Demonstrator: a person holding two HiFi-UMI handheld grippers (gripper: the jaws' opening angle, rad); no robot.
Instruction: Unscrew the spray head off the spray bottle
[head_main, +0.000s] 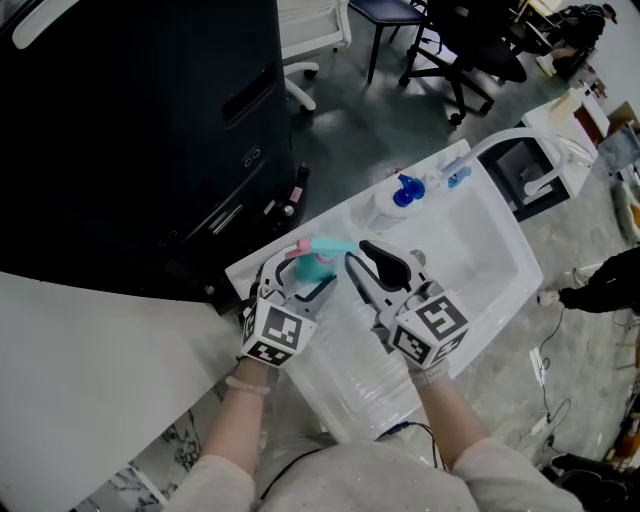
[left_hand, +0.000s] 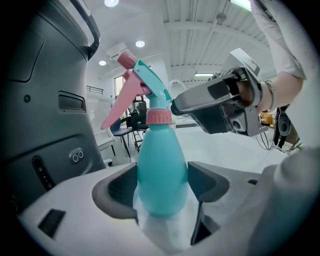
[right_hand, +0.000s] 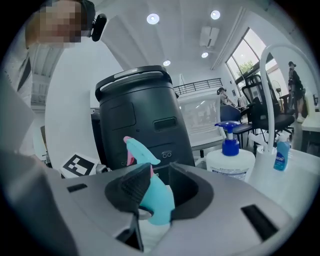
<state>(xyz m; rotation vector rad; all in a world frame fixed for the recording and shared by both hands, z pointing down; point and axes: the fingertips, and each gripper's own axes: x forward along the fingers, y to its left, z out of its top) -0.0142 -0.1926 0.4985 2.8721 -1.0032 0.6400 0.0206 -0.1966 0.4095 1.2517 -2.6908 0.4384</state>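
Observation:
A teal spray bottle (left_hand: 161, 170) with a pink collar (left_hand: 159, 116) and a pink trigger stands upright over the white sink (head_main: 500, 262). My left gripper (left_hand: 162, 186) is shut on the bottle's wide body, one pad on each side. In the head view the bottle (head_main: 318, 264) sits between the left gripper (head_main: 305, 277) and the right gripper (head_main: 356, 253). My right gripper (right_hand: 155, 192) comes in from the right and is shut on the teal spray head (right_hand: 138, 151), which fills the gap between its pads. One of its fingers (left_hand: 200, 97) reaches the head just above the collar.
A tall black machine (head_main: 130, 130) stands close behind the bottle, at the left. On the sink's far rim are a white pump bottle with a blue pump (right_hand: 230, 155), a small blue bottle (right_hand: 281, 155) and a white faucet (right_hand: 267, 90). Office chairs (head_main: 460, 50) stand beyond.

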